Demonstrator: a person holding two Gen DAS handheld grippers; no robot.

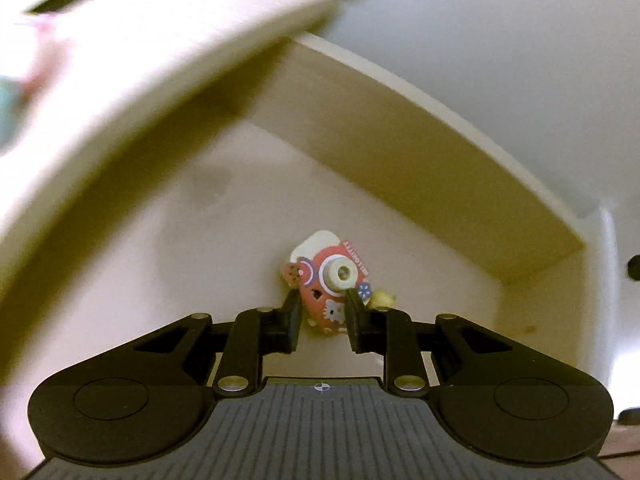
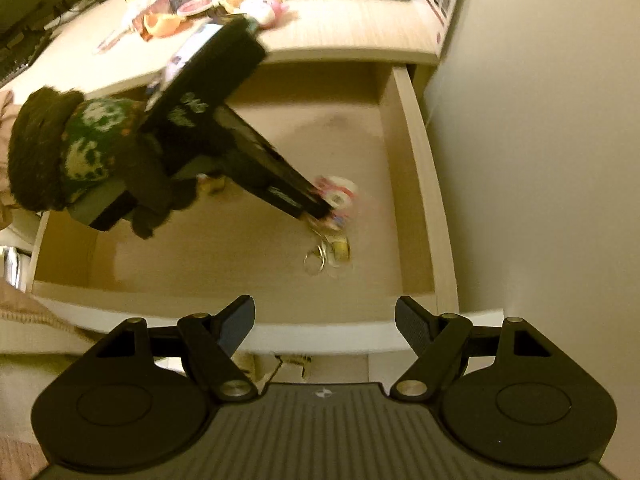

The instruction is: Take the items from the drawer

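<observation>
Dangling key rings [image 2: 320, 258] show only beside right tool [image 2: 325, 322].

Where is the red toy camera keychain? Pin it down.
In the left wrist view the red toy camera keychain sits between the left claw's tips, inside the open pale wooden drawer; the right wrist view shows it towards the drawer's right wall.
</observation>
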